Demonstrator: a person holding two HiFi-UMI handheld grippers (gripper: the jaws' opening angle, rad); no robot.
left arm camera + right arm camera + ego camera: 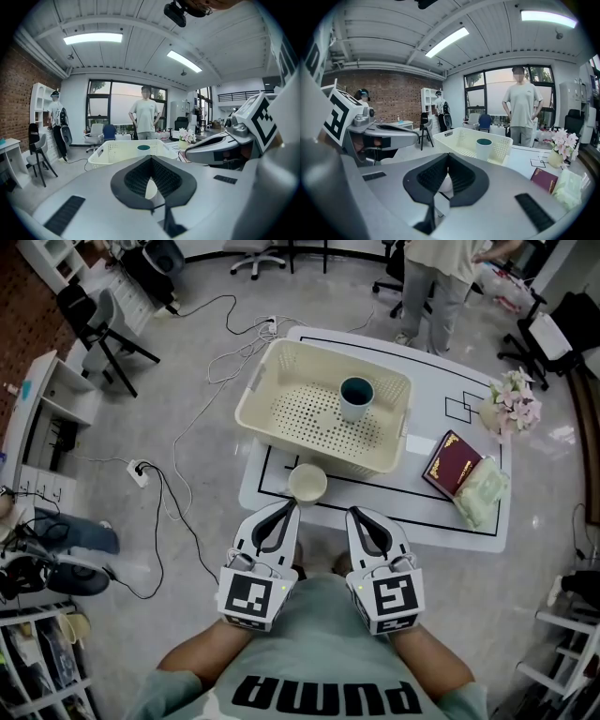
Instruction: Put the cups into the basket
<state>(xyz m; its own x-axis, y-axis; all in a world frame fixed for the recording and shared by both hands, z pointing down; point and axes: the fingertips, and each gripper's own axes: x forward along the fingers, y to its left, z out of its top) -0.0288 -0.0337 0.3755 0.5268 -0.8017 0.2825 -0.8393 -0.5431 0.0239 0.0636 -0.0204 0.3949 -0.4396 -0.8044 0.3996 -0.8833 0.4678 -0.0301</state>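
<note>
A cream perforated basket (281,413) stands on the white table (441,521). Inside it a white cup with a teal inside (356,397) stands upright. A second, cream cup (307,484) sits on the table just in front of the basket's near wall. My left gripper (289,507) is held near my body, its tips just short of the cream cup, shut and empty. Beside it my right gripper (354,513) is also shut and empty. In the left gripper view the basket (117,154) and teal cup (143,148) lie straight ahead. The right gripper view shows the same cup (483,149).
A maroon book (453,463), a pale green pack (482,489) and a pot of flowers (511,401) sit on the table's right side. A person (441,287) stands beyond the far edge. Cables (187,427) run over the floor at left, with office chairs around.
</note>
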